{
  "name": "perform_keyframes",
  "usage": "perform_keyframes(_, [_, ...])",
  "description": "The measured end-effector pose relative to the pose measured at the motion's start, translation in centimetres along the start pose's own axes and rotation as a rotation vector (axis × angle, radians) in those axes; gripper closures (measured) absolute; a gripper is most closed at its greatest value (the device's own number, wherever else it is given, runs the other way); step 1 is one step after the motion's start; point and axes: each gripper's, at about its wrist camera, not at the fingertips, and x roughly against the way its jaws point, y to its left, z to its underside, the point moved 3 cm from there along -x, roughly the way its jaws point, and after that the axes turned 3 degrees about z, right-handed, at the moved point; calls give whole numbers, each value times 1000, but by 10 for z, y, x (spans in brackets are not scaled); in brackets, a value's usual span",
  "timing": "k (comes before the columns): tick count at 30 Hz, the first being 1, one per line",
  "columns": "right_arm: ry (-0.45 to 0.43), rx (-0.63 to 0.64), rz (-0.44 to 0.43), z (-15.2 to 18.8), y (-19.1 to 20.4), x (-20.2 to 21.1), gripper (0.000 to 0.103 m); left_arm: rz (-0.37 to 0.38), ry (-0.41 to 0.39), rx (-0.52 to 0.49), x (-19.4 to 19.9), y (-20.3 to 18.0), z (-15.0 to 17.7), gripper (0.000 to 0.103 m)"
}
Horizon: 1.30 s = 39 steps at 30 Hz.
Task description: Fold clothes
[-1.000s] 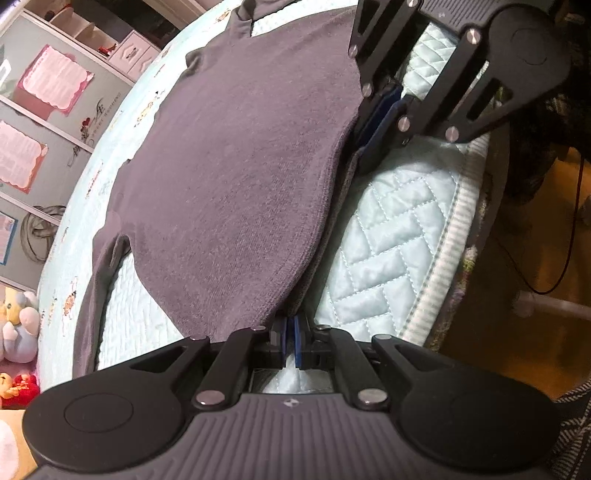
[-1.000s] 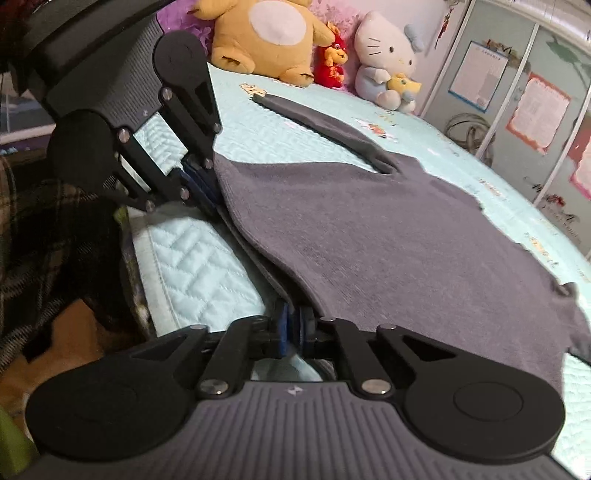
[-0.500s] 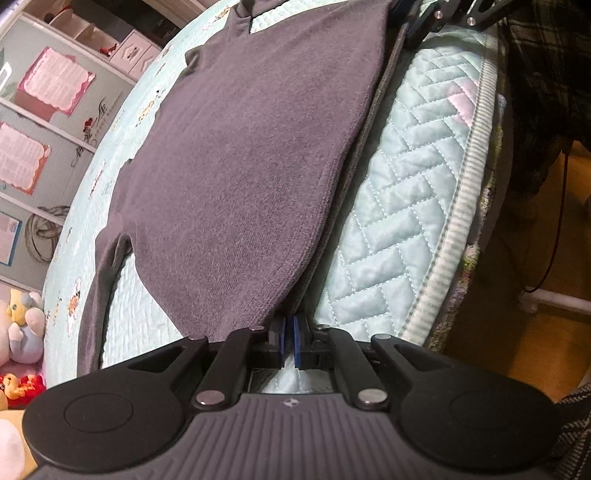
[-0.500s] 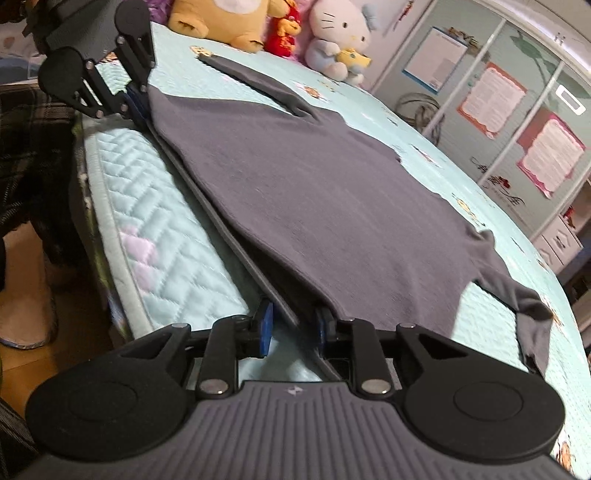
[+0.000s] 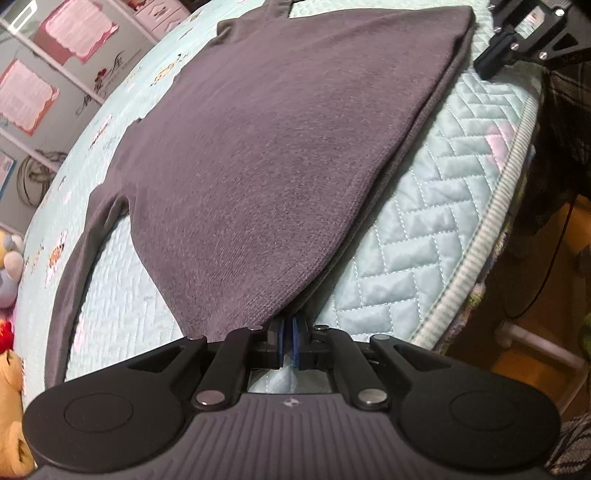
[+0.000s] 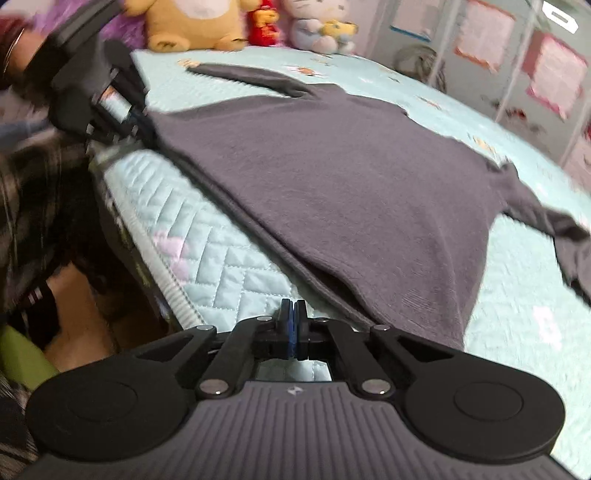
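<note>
A dark grey long-sleeved sweater lies flat on the bed, its hem along the near bed edge. My left gripper is shut on one hem corner. In the right wrist view the same sweater spreads ahead, and the left gripper pinches its far corner. My right gripper is shut with nothing between its pads, just left of the hem, over bare quilt. The left wrist view shows the right gripper off the other corner, apart from the cloth. One sleeve reaches toward the toys, the other sleeve trails right.
The light blue quilted bed cover ends in a ribbed edge close to both grippers, with wooden floor below. Plush toys sit at the bed's far end. Cabinet doors with pink papers stand behind. A person's plaid clothing is beside the bed.
The grippers moved apart, drawing the hem straight along the bed edge. The right gripper opened, let go of its corner, backed off slightly and shut empty. The left still holds.
</note>
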Motion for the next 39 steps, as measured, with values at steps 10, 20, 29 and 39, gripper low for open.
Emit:
perform_keyframes(10, [-46,-476,-103,-21,-58,-6,96,-17,1,38,5,-1,2,103])
perform_keyframes(20, [-181,-720,-144,6,-103,21,68,184,-78,207,57,5,-6,91])
perform_keyframes(29, [-92,-1033,-43,24,-184,-51,57,218,-212,299,17,6,-97,89])
perform_keyframes(39, [-108,-995,-13,44,-181,-47,101,196,-153,249,-20,-19,-93,91])
